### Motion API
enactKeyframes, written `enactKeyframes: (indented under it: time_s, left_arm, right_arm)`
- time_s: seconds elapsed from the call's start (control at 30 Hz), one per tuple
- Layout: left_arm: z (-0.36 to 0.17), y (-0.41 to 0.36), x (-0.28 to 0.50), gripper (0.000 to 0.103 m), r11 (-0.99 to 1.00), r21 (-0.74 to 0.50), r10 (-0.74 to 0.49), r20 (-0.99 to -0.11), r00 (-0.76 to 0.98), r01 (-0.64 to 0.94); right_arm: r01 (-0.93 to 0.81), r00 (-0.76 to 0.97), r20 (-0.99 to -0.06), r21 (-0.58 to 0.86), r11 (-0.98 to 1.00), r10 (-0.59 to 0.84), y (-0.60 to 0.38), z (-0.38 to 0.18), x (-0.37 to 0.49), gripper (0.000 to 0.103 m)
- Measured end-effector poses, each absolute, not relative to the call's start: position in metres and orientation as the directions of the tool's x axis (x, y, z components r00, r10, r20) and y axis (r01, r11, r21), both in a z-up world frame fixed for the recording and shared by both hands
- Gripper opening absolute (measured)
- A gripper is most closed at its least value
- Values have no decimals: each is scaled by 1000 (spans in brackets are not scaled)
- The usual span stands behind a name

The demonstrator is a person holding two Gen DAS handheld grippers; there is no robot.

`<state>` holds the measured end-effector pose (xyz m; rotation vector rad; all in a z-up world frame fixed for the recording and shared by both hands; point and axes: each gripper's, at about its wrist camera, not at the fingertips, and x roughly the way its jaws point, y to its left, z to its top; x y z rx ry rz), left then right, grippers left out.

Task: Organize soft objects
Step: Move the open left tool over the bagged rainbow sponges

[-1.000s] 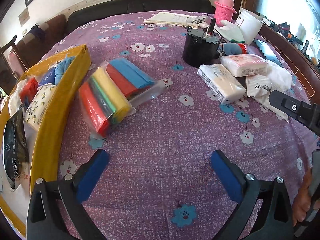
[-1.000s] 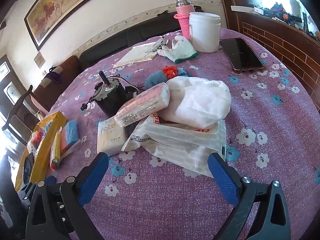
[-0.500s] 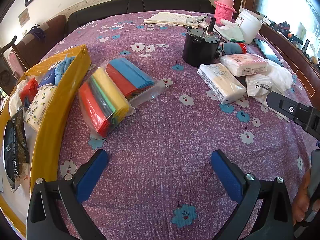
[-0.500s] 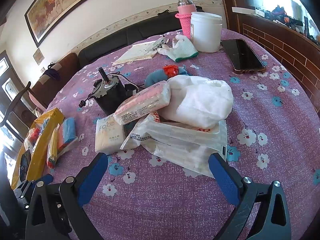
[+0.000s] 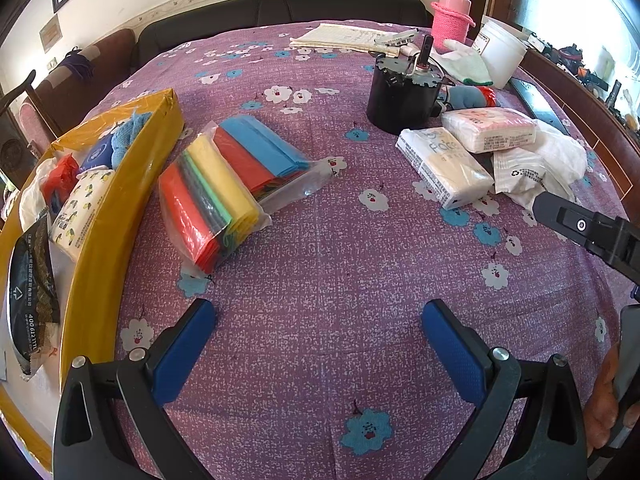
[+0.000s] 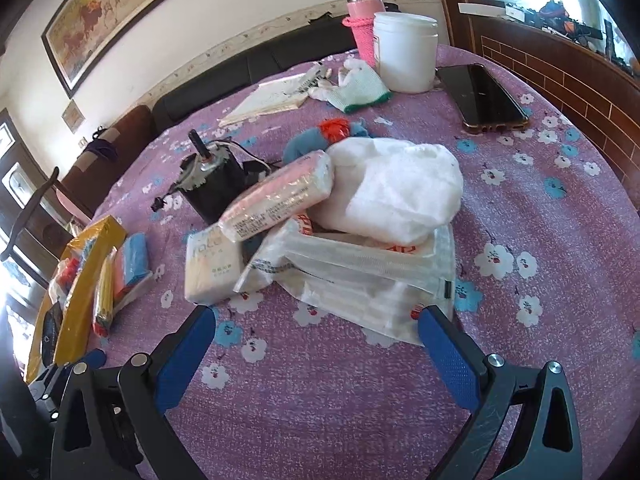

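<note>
Both grippers, left (image 5: 318,320) and right (image 6: 316,326), hover with jaws spread, empty, over a purple flowered cloth (image 5: 320,264). Crinkly tissue packs (image 6: 276,196) lie heaped beside a black cylindrical motor (image 6: 212,188).

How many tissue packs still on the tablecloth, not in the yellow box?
2: a white tissue pack beside the black motor, and a pink tissue pack leaning on it. Others may hide under the white bags.

A black motor (image 6: 212,194) stands mid-table — phone (image 6: 486,98), white jar (image 6: 406,52) and pink flask (image 6: 360,20) behind.
</note>
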<state>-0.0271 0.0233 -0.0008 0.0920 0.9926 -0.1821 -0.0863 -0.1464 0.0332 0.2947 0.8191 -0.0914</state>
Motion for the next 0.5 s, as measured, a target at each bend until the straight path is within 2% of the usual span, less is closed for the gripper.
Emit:
enactKeyframes:
  time_s: [0.1,0.23,0.5]
  left_arm:
    - [1,23,-28,103,980,-32,-136,-834,534,198]
    - [9,35,-33,103,964,-184,-259,-818,513,193]
    - [35,31,-31,103,961,-160,-262,-784,563,224]
  right_arm:
    - [215,691,-723,219,952,10,-150,36,-91,102]
    - [254,715,-699,242,936,-14,-160,42,-99,102]
    - [284,726,-686,230,931,-51,-163,46,-101,102]
